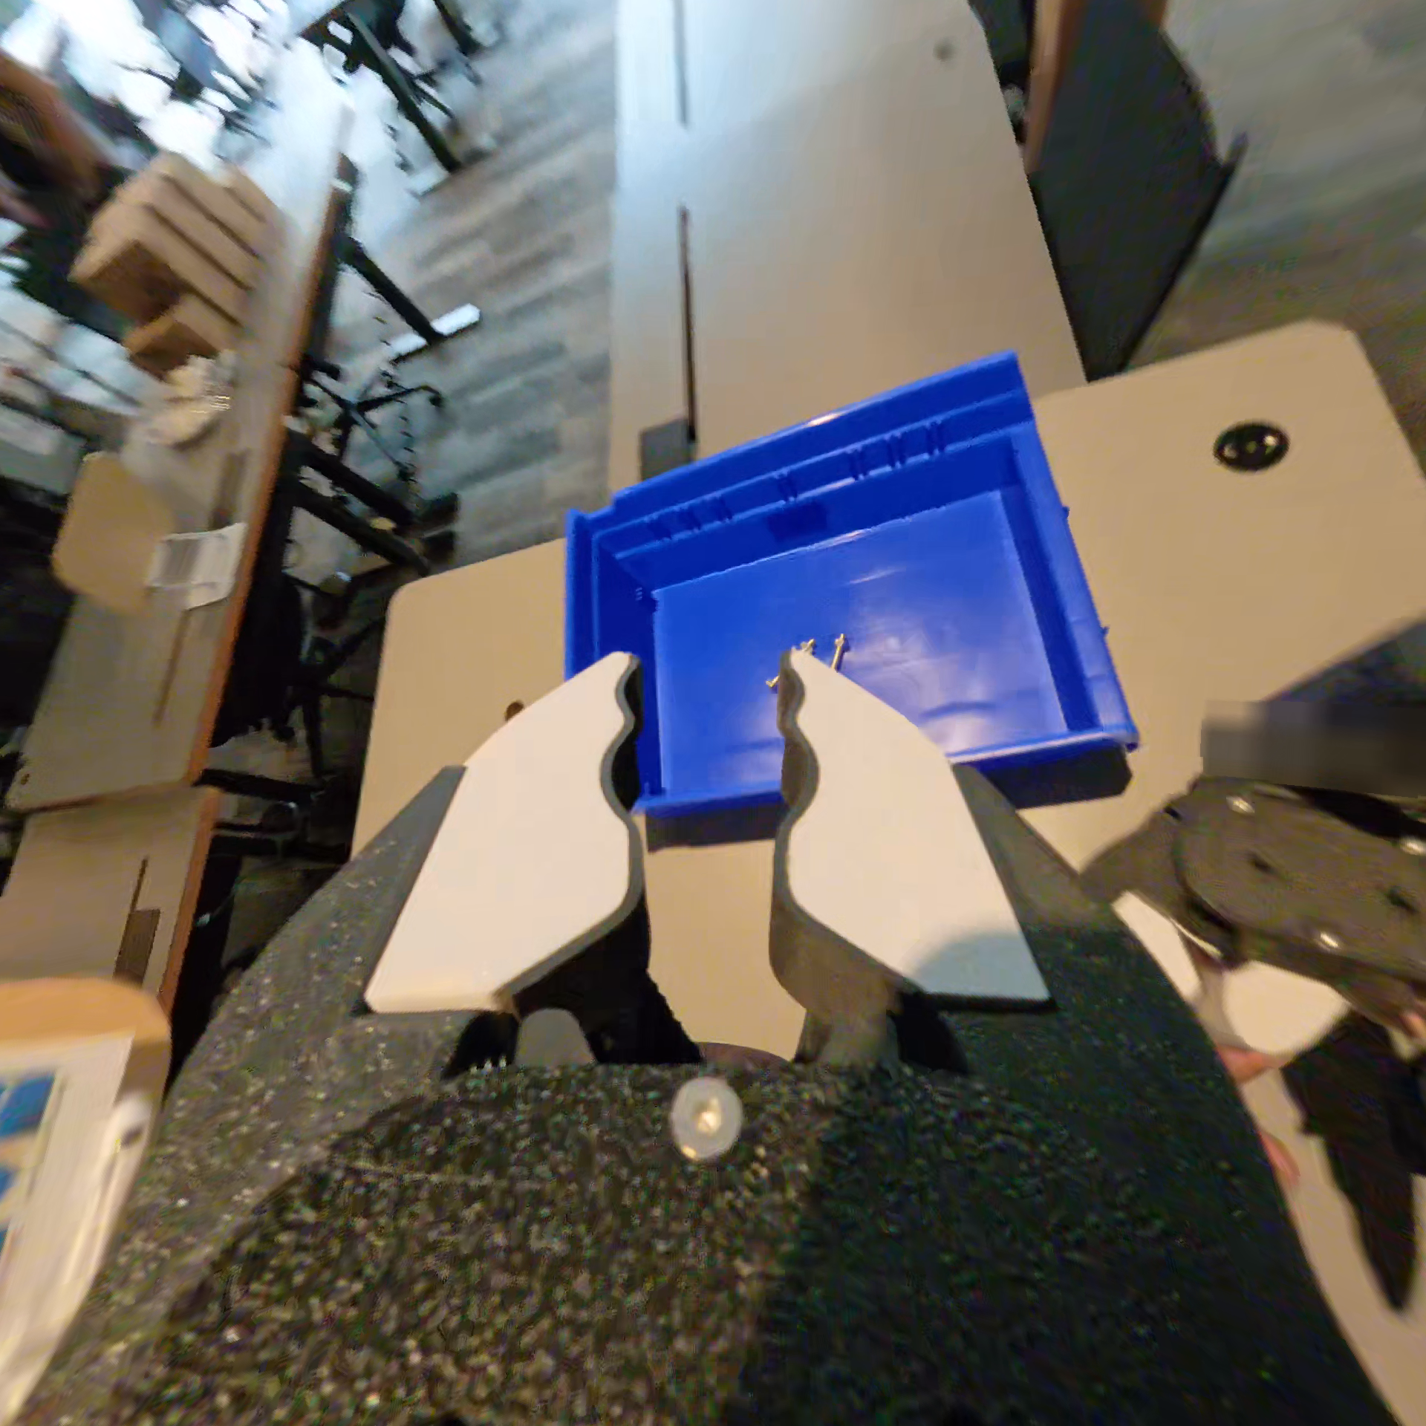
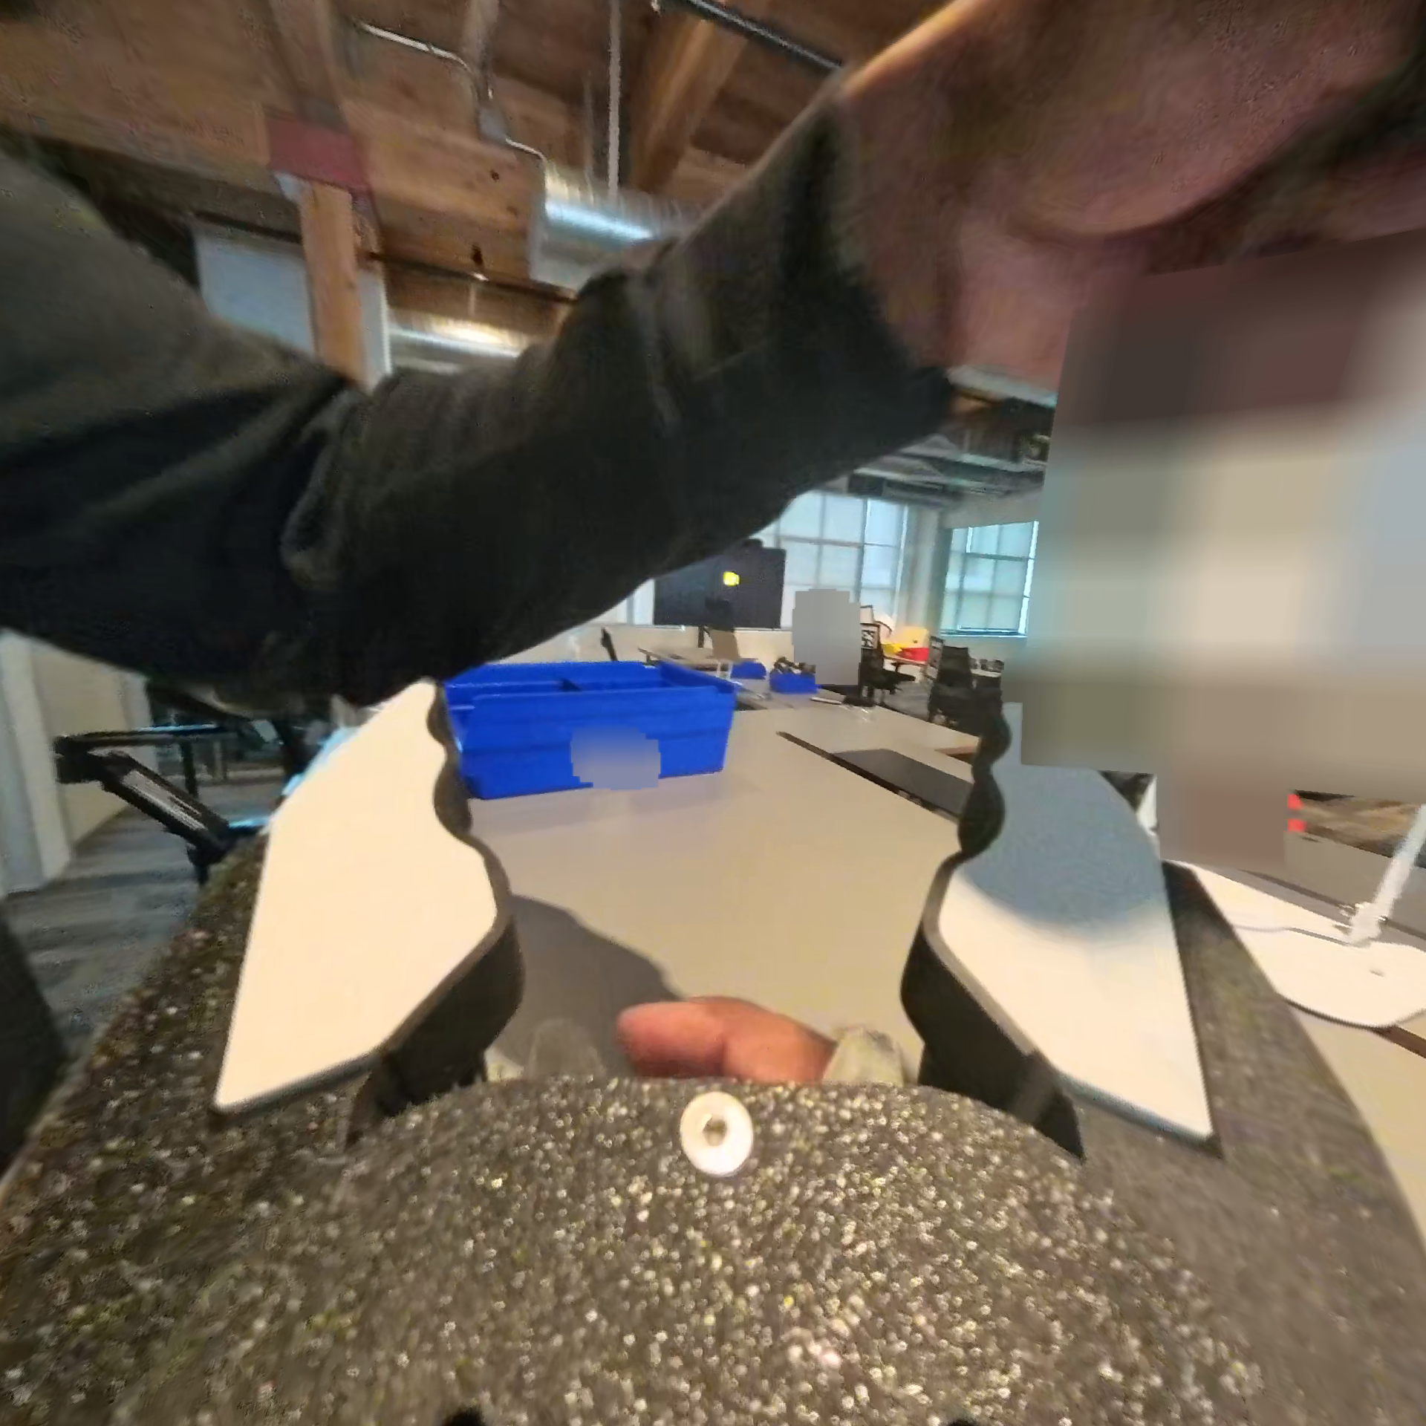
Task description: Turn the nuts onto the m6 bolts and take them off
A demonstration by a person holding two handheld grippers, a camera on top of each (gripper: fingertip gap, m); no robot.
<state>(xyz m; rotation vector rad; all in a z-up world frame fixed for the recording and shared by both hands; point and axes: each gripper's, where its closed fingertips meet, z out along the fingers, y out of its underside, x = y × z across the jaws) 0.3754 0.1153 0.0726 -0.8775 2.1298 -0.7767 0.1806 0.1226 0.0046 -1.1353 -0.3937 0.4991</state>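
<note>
the left gripper (image 1: 708, 670), spread and empty, hangs over the bin (image 1: 1080, 586) nearest the bolts (image 1: 819, 654), which point away; the right gripper (image 2: 714, 714), also spread, sits low beside it.

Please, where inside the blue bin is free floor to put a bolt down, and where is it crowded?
Inside the blue bin, the floor is bare toward the far wall and the right wall. The small bolts lie grouped near the middle, just past the left gripper, whose jaws are open and empty.
</note>
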